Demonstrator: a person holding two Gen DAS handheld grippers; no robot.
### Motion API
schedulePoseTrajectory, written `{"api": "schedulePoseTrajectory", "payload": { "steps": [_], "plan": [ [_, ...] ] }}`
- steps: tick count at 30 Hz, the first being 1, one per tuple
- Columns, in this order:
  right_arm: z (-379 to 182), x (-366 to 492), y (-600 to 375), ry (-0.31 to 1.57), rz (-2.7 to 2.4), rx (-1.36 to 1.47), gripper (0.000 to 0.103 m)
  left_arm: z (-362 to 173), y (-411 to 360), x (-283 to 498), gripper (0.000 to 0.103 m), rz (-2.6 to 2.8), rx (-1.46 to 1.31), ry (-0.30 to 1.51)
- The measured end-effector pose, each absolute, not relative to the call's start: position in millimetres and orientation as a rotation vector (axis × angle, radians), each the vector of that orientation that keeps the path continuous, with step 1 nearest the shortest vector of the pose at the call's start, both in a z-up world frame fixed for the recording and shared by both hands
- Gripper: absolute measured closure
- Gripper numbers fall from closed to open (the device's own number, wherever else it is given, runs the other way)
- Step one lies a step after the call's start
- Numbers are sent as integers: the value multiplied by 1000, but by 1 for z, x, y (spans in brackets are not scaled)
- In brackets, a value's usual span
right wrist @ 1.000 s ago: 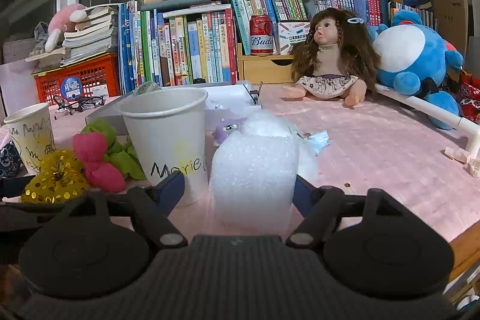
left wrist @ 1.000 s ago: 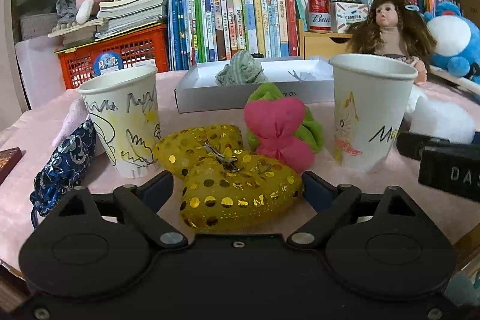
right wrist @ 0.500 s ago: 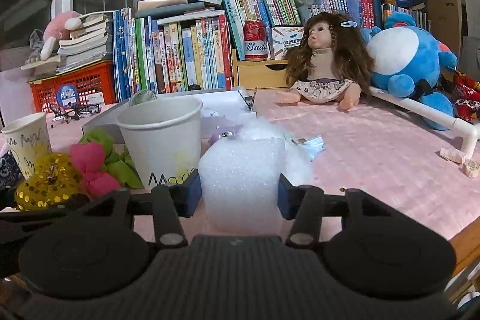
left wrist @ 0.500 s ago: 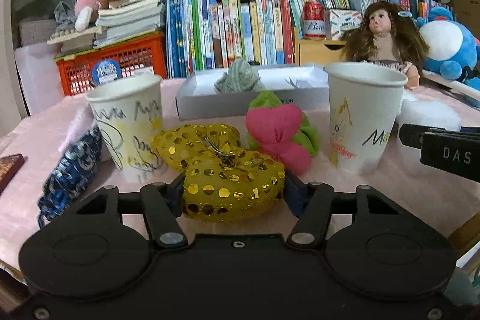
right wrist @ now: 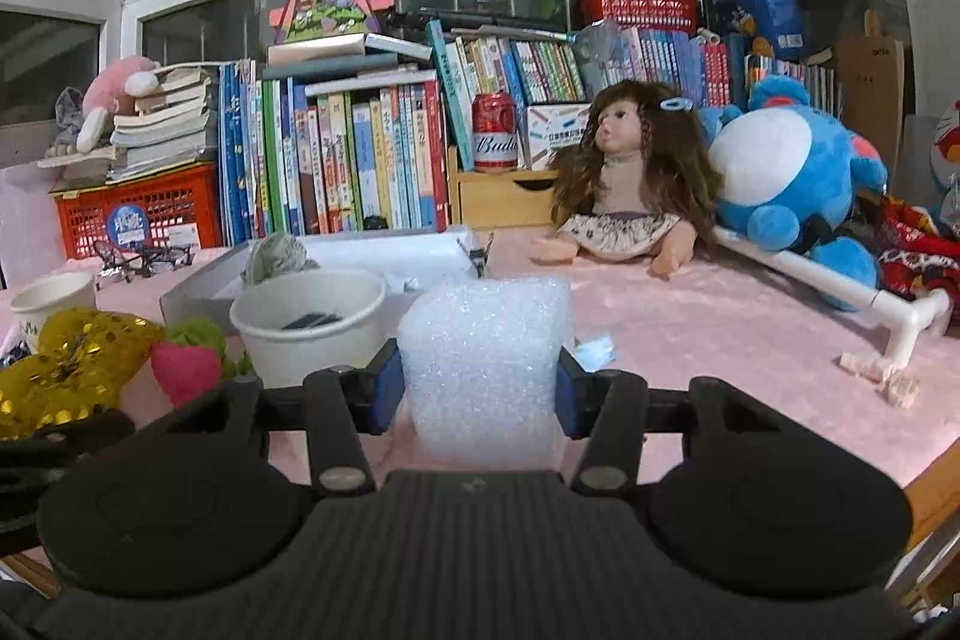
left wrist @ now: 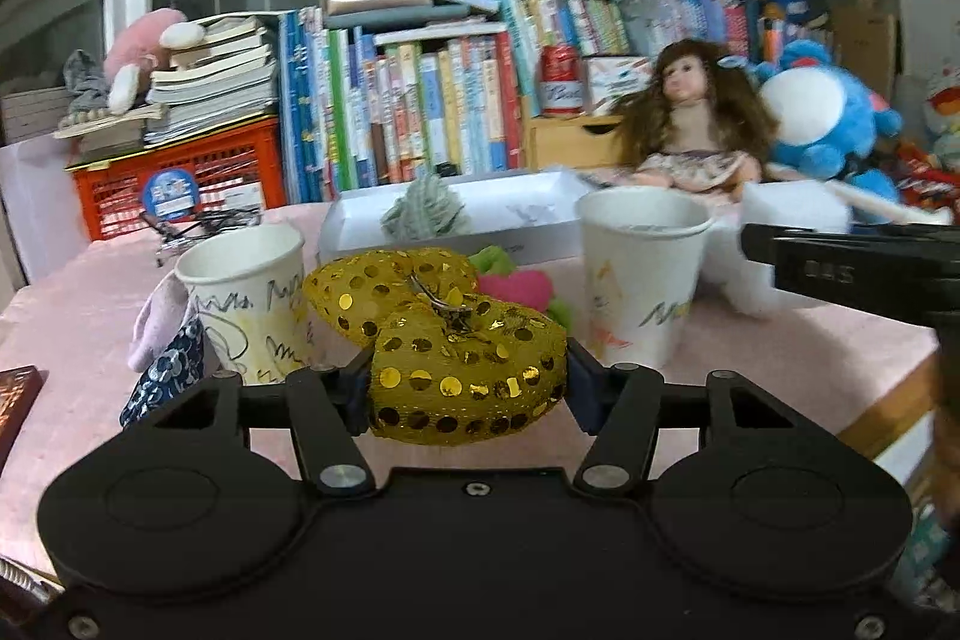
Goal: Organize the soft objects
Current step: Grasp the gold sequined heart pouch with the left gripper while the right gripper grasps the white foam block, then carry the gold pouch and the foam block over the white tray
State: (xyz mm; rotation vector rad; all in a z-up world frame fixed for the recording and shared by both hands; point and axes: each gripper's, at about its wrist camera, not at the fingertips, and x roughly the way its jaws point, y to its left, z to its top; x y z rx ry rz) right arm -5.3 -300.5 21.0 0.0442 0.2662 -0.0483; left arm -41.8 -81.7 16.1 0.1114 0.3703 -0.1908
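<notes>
Nearest me, both tools are loaded: my left gripper is clamped on a gold sequinned bow, my right gripper on a white foam block. Both pairs of jaws have just been closing, and each now presses its soft piece from either side. I judge this the pick-up step of sorting the soft things, with both pieces caught and coming off the pink tabletop.

The bow is puffy mesh fabric dotted with shiny discs, a metal clip at its knot; the foam is a pale, grainy, rounded slab that should give under pressure. Next, I reckon, each piece needs carrying to a container and easing in without being crushed or snagged.

Just beyond stand two paper cups: a scribbled cup left of the bow and a lettered cup beside the foam, something dark lying inside it. Between them rests a pink-and-green plush flower. A blue patterned cloth slumps against the scribbled cup.

Farther back sits a shallow white box holding a grey-green knitted wad. Behind that, a doll, a blue plush and rows of books.
</notes>
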Motion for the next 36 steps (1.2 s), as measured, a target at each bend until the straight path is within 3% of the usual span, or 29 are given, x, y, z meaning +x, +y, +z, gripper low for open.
{"api": "schedulePoseTrajectory", "payload": {
  "steps": [12, 25, 36],
  "plan": [
    [56, 11, -318, 197, -28, 89, 48, 79, -62, -34, 46, -303, 141, 314],
    [103, 86, -338, 274, 211, 130, 48, 144, -11, 106, 46, -334, -15, 564],
    [124, 168, -325, 477, 252, 82, 47, 131, -13, 223, 46, -249, -100, 750]
  ]
}}
